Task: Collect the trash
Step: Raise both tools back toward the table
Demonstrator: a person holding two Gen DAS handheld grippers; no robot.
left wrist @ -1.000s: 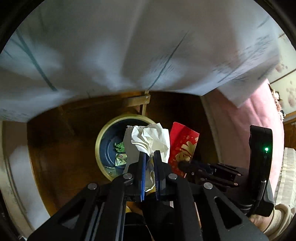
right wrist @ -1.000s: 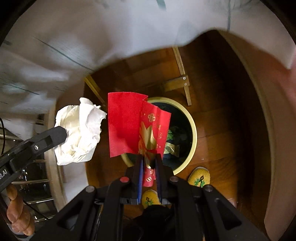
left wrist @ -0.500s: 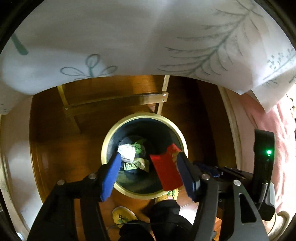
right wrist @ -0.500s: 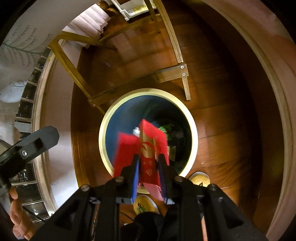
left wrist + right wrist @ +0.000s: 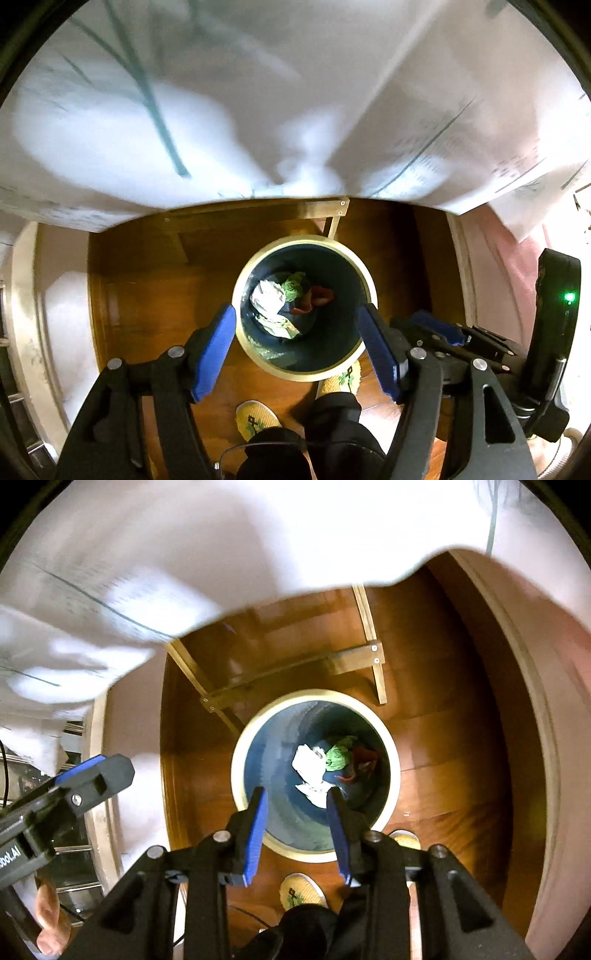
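Both grippers hang above a round bin (image 5: pixel 364 280) with a pale gold rim and a dark blue inside, standing on a glossy brown wooden floor (image 5: pixel 443 738); the left gripper (image 5: pixel 295 343) has its blue-padded jaws spread wide with nothing between them, and the right gripper (image 5: pixel 297 812) has its jaws apart too, though less widely, and also bare. The trash lies at the bottom of the bin: a crumpled white tissue (image 5: pixel 267 297) beside a green wad (image 5: pixel 293 286), with a red paper (image 5: pixel 321 295) on the far side of the green, all touching in one heap; the same heap shows from the right wrist, white tissue (image 5: pixel 308 762) leftmost. Just behind the bin stands a light wooden frame (image 5: pixel 295 668) of slats joined with screws; a white cloth (image 5: pixel 258 92) with thin teal lines drapes over it, blurred. A pale pink wall (image 5: pixel 491 266) curves along the right; two yellow knitted slippers (image 5: pixel 255 417) stand on the floor just this side of the bin.
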